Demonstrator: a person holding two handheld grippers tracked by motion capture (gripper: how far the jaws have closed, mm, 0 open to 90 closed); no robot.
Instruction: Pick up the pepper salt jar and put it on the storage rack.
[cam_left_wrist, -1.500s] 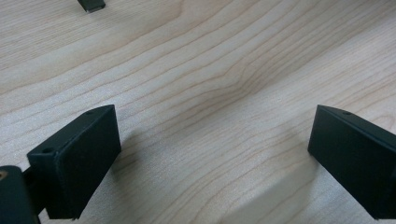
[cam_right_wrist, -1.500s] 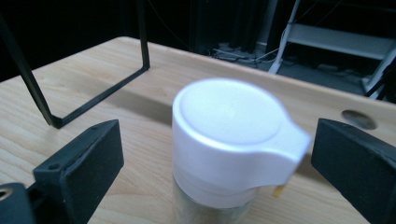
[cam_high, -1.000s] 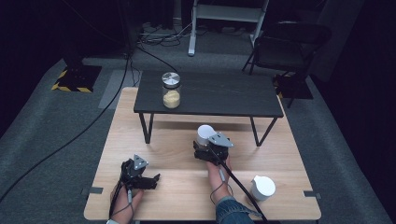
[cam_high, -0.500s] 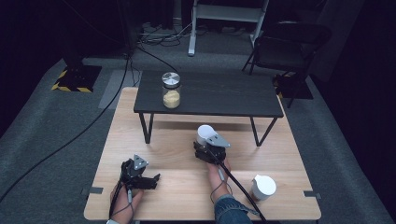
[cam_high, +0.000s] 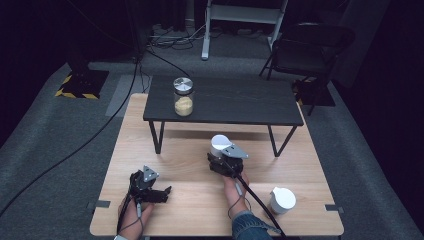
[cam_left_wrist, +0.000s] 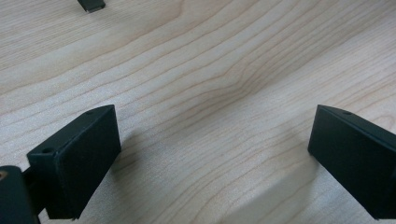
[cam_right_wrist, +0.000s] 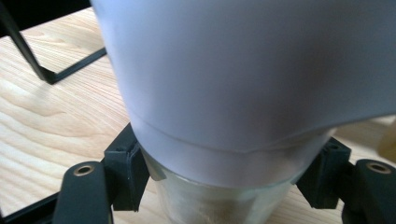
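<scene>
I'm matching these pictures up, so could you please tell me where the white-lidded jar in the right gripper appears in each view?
High view: white-lidded jar at centre, ahead of the right gripper.
Right gripper view: jar close up between the jaws.
Shared landmark: the black table leg.

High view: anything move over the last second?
Barely. The right hand-held gripper remains clamped on the white-lidded jar, at most nudged slightly on the wooden table. The left hand-held gripper stays open and low over the wood. The steel-lidded jar on the black side table and the other white-lidded jar have not moved.
</scene>
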